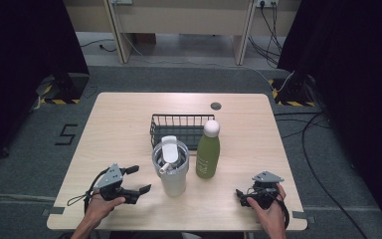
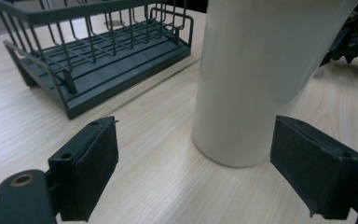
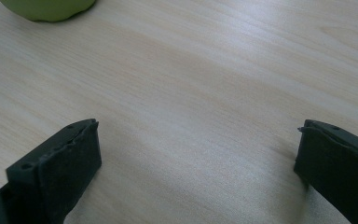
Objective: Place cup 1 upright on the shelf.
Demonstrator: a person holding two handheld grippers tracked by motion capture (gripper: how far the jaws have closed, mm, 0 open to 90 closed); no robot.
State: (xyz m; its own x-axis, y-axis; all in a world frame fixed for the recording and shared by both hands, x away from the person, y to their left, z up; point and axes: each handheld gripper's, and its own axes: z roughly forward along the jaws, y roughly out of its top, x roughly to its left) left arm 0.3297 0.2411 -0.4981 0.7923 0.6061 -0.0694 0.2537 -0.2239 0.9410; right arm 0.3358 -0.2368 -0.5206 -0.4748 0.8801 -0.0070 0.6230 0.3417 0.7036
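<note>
The tumbler (image 1: pixel 171 169) stands mid-table beside the green bottle (image 1: pixel 208 149), the rack (image 1: pixel 179 128) behind them. I judge I'm lining up my left gripper (image 1: pixel 135 180) to grasp it: jaws spread wide, empty, needing to advance. My right gripper (image 1: pixel 242 195) rests open, holding nothing.

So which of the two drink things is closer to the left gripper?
The white tumbler with the flip lid: it stands right in front of the left gripper. The green bottle with the white cap stands farther right, beyond the tumbler.
</note>
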